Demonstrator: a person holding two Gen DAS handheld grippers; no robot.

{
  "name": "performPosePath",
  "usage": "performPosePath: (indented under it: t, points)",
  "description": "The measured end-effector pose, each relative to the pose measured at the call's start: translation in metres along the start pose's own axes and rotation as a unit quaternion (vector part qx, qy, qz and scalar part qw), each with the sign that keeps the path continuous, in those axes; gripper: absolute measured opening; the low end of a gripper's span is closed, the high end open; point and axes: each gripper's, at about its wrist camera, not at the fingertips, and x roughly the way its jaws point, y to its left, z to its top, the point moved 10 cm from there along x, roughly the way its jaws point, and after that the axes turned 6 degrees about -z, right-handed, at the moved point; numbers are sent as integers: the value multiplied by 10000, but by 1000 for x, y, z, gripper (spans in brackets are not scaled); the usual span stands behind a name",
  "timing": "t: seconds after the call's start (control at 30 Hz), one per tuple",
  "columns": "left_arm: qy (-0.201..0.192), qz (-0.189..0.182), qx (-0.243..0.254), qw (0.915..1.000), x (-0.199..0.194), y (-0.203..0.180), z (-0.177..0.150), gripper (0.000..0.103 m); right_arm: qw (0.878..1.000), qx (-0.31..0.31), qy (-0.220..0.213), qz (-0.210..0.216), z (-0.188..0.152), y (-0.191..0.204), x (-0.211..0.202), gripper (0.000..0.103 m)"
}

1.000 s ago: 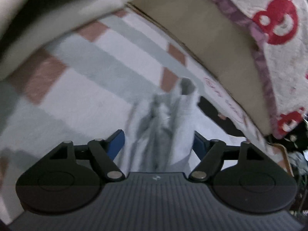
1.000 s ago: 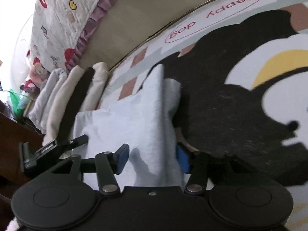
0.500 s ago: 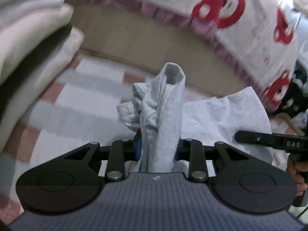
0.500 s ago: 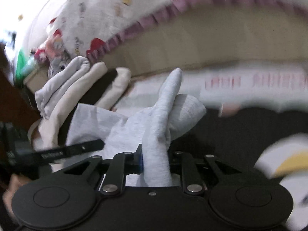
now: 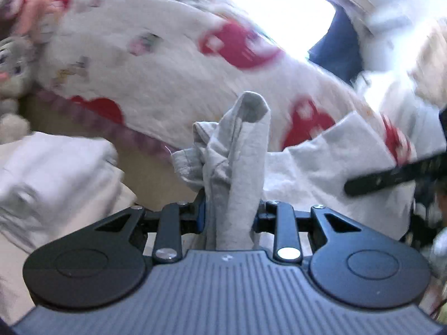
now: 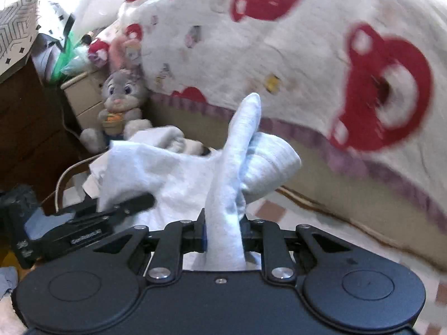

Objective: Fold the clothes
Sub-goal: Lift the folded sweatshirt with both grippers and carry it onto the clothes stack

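Covering most of the bkgd in both views is a white quilt (image 6: pixel 279 55) w/ red bear prints and a purple ruffled hem, draped over a tan bed side (image 6: pixel 329 178); below it, right wrist view, a checked mat (image 6: pixel 282 206) w/ pink squares. Only the right wrist view shows a grey plush rabbit (image 6: pixel 118 103) sitting by a cream drawer unit (image 6: pixel 81 95) and dark wood furniture at left. Only the left wrist view shows a bright window (image 5: pixel 279 5), plus a blurred stack of pale folded clothes (image 5: pixel 53 176) at left. Left gripper (image 5: pixel 229 215) is clamped on a bunched grey garment (image 5: pixel 240 153), cloth sticking up between the pads. Right gripper (image 6: pixel 223 234) is likewise pinched tight on the same pale grey fabric (image 6: pixel 232 173), which spans between them, held up off the mat. Each view catches the other gripper at its edge.
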Motion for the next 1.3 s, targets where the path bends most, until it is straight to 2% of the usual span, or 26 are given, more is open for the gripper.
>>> performPosePath:
  t: [0.1,0.17,0.33,0.4,0.47,0.53,0.6,0.63,0.73,0.83,0.87,0.9,0.93,0.97,1.03,1.1,1.13,1.17,1.23,1.3]
  points:
    - [-408,429,-14,9982,-31,33,32,28,9988,-459,-163,94,46,31,18,21]
    - [-597,716,-121,9956,-52,60,46,28,9967,-655,-279,396,69,59,37,21]
    - [-1180,889,-1106,9828,-93,138,67,28,9857,-1246,-427,1052,120,134,89,21]
    - [-1306,843,-1673,9736,-98,170,63,28,9787,-1574,-376,1266,139,160,114,21]
    - [-1205,1169,-2076,9637,-88,201,40,28,9700,-1902,-320,1477,159,186,140,21]
    - [-1052,1572,-2440,9512,-76,232,14,28,9600,-2120,95,1824,160,205,172,20]
    - [-1005,1576,-2831,9407,-69,253,-3,28,9534,-2412,346,1781,153,222,211,20]
    - [-1031,1556,-2921,9380,-67,259,-6,28,9496,-2560,466,1748,149,230,230,20]
    - [-1085,1587,-2898,9376,-64,265,-5,28,9530,-2534,504,1582,153,231,271,22]
    - [-1060,1608,-2943,9361,-59,269,-7,28,9728,-1949,655,1069,156,210,297,29]
    - [-1052,1628,-2921,9365,-57,269,-7,28,9873,-1209,669,784,158,194,296,31]
    - [-1043,1645,-2888,9374,-57,268,-7,28,9958,-397,674,480,159,177,294,41]
    - [-1032,1662,-2855,9382,-60,267,-8,28,9966,413,610,361,158,160,286,44]
    - [-1025,1667,-2840,9386,-62,266,-9,28,9946,810,386,512,150,151,270,44]
    - [-1028,1646,-2858,9384,-66,265,-11,29,9848,1497,-100,872,132,132,237,53]
    - [-1048,1609,-2909,9373,-66,268,-12,29,9667,2172,-585,1224,115,111,203,56]
    - [-1053,1604,-2918,9370,-66,269,-13,29,9636,2202,-558,1408,102,113,199,62]
    - [-1051,1603,-2908,9374,-66,269,-13,29,9612,2195,-498,1592,88,116,197,65]
    - [-1040,1622,-2860,9387,-65,267,-12,29,9554,2179,-378,1959,60,122,193,65]
    - [-1023,1649,-2763,9413,-65,265,-10,29,9531,2091,-301,2166,47,134,204,65]
